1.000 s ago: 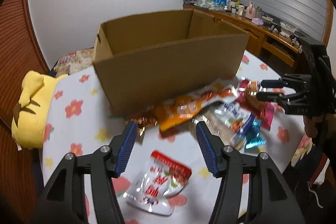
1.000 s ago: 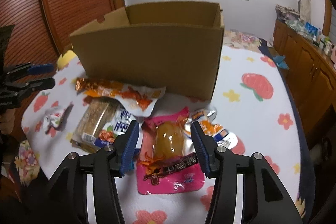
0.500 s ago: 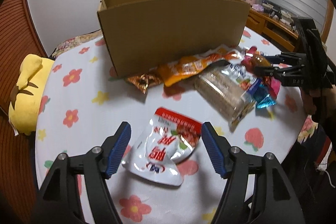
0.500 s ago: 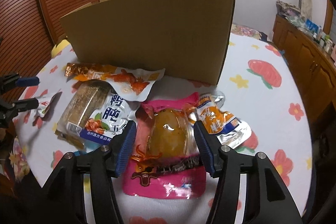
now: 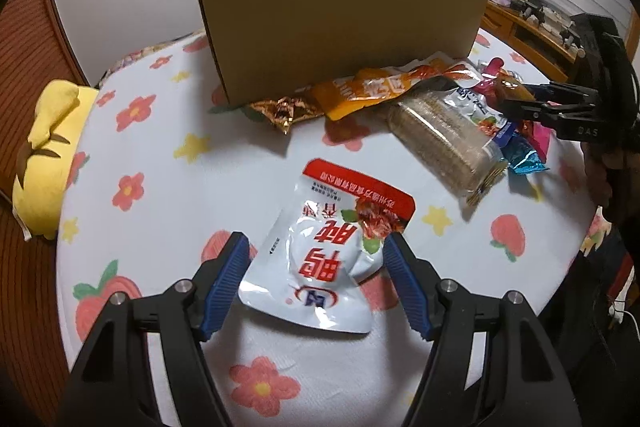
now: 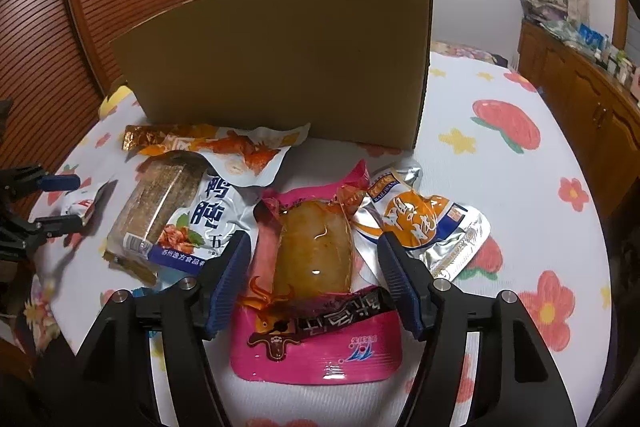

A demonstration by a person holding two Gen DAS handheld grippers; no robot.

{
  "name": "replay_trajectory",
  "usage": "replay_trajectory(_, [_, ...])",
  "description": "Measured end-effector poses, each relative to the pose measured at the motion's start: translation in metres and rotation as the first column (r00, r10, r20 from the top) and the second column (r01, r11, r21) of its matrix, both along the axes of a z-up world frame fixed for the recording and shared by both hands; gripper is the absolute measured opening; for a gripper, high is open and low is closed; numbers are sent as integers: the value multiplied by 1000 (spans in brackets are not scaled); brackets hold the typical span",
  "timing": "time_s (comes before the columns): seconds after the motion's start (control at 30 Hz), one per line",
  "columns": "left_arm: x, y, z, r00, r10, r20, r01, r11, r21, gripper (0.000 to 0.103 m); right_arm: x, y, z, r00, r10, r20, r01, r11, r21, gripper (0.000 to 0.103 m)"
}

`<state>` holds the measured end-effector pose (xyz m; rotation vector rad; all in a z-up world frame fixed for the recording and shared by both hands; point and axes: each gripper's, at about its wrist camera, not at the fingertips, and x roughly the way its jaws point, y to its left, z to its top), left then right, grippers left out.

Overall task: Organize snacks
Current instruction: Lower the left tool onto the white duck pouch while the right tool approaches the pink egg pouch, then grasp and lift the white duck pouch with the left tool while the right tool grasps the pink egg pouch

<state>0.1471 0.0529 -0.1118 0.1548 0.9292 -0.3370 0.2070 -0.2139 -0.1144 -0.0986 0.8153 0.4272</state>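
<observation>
My left gripper (image 5: 316, 247) is open, its blue pads either side of a white and red snack pouch (image 5: 324, 251) lying flat on the table. My right gripper (image 6: 314, 247) is open, straddling a pink packet with a brown food piece (image 6: 316, 267). A cardboard box (image 5: 340, 15) stands behind the snacks; it also shows in the right wrist view (image 6: 288, 59). Between the grippers lie an orange packet (image 5: 380, 87), a clear cracker pack (image 5: 444, 143), a white and blue pouch (image 6: 208, 219) and a silver and orange packet (image 6: 424, 223).
The round table has a white floral cloth (image 5: 168, 155). A yellow plush (image 5: 44, 155) lies at its left edge. A wooden sideboard (image 6: 592, 107) with small items stands to the right. A small gold wrapper (image 5: 284, 107) lies by the box.
Both grippers have come down and forward: the left now brackets the white and red pouch, the right brackets the pink packet. Both stay open.
</observation>
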Motion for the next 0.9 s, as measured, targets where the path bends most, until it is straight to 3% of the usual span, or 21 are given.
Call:
replay_trajectory(0.23, [-1, 2, -7, 1000, 10, 17, -9, 1000, -12, 73, 0, 0, 0, 1000, 1, 0, -1, 1000, -3, 69])
replay_trajectory(0.3, [-2, 1, -7, 1000, 9, 24, -8, 1000, -16, 70, 0, 0, 0, 1000, 1, 0, -1, 1000, -3, 69])
replay_trajectory(0.33, [-3, 1, -7, 1000, 6, 30, -5, 1000, -19, 63, 0, 0, 0, 1000, 1, 0, -1, 1000, -3, 69])
replay_trajectory(0.57, [-14, -1, 1, 998, 9, 60, -6, 998, -57, 40, 0, 1, 0, 1000, 1, 0, -1, 1000, -3, 69])
replay_trajectory(0.9, [-36, -16, 13, 986, 1, 167, 5, 999, -34, 33, -1, 1, 0, 1000, -1, 2, 1, 1000, -7, 69])
